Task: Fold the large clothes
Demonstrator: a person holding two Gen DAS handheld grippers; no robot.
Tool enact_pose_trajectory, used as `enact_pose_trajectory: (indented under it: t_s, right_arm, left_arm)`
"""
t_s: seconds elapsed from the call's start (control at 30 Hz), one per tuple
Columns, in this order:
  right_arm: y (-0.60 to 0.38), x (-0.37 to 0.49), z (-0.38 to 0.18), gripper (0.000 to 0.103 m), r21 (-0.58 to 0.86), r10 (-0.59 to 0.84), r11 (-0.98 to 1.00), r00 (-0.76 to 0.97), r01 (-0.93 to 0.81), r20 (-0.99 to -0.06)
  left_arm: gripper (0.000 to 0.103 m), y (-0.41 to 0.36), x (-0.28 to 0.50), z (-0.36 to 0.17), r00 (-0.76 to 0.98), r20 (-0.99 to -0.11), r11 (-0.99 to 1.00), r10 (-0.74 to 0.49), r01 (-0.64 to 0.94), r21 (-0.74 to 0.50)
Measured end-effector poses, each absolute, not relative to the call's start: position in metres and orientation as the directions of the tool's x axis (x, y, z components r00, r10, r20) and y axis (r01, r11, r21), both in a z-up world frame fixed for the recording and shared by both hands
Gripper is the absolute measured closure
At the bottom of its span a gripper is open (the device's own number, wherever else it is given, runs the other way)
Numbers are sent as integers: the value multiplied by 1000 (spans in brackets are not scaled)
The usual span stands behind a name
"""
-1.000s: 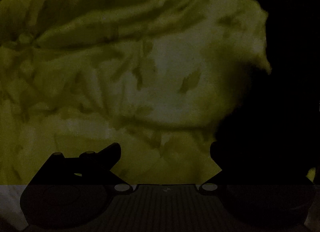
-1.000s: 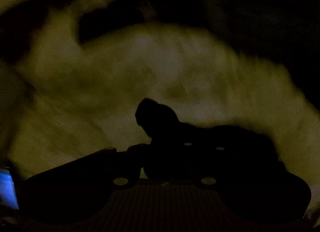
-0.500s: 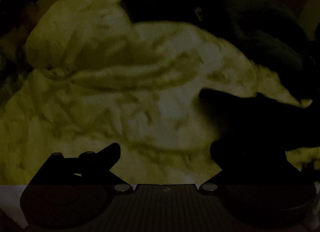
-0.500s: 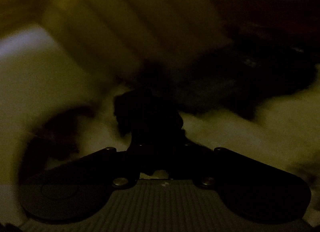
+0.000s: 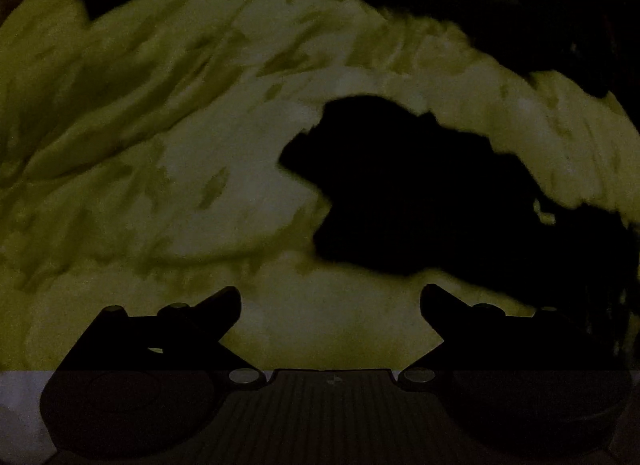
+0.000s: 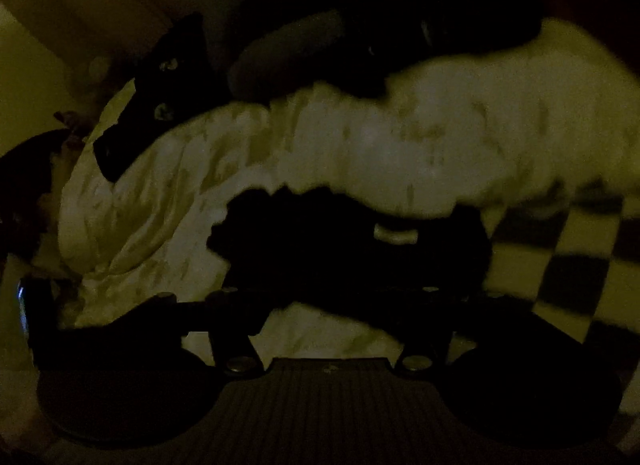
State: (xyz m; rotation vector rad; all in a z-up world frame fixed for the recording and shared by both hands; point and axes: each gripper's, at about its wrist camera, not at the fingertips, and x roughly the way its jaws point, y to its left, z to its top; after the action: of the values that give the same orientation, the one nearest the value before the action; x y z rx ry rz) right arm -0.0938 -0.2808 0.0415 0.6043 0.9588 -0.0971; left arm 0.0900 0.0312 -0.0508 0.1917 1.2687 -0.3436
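Dark cloth (image 5: 420, 193) looks soft and limp; pinch an edge. Your left gripper (image 5: 330, 301) gapes empty; right gripper (image 6: 332, 305): can't tell.

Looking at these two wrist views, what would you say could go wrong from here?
The scene is very dim, so the dark garment shows no visible edges; a corner grab could miss. The left claw hangs open over the pale rumpled bedding and might pinch that instead. In the right wrist view the right claw is lost against the dark fabric, so its grip cannot be checked.
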Motion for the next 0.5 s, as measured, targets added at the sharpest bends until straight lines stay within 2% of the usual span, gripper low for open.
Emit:
enact_pose_trajectory:
  t_s: [0.13,0.3,0.4,0.5]
  right_arm:
    - [-270,-91,38,31,366,151,885,566,288,-810]
    - [-258,-104,30,28,302,122,908,507,289,-853]
    - [-260,-114,26,26,293,110,900,480,324,-870]
    - [-262,-120,22,26,274,89,893,459,356,-884]
  left_arm:
    - [0,2,139,-79,224,-966,939,-131,341,-48]
    - [0,-24,193,-135,178,-984,941,11,330,70]
    - [0,-30,200,-158,124,-992,946,-29,323,13]
    - [1,-36,185,-153,157,-981,919,-112,392,-42]
